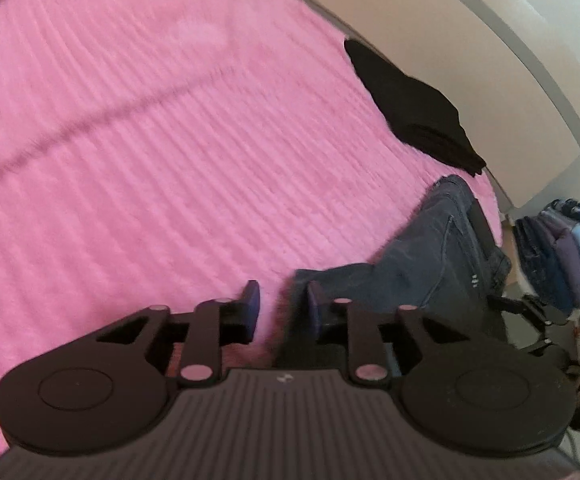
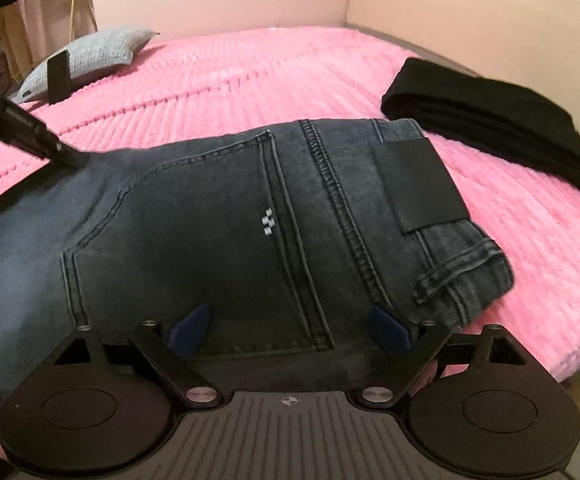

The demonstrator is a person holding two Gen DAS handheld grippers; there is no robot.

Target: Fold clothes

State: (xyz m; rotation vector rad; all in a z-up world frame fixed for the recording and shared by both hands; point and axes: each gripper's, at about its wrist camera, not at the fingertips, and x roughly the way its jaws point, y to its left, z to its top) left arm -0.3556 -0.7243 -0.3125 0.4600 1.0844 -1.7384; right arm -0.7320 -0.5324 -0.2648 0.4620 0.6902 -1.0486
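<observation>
Left wrist view: left claw narrow, a small gap between its blue pads, only pink bedspread showing between them; nothing held. It sits just off the near edge of the dark grey-blue denim jeans, which lie to its right on the pink ribbed plush bedspread. The jeans run away toward the far right edge of the bed. Beyond them, a folded black garment lies flat, apart from the jeans. Off the bed to the right, a heap of blue and white clothes; cream wall behind.

Right wrist view: right claw wide, pads spread over the seat of the jeans, below the back pocket; pads not pressing on cloth as far as I can judge. Waistband with black rectangular patch lies to the right, legs trail off left, so the long axis runs left to right across this claw. The left claw touches the leg portion at upper left. The right claw is nearer the waistband. Grey woven cushion at far left.
</observation>
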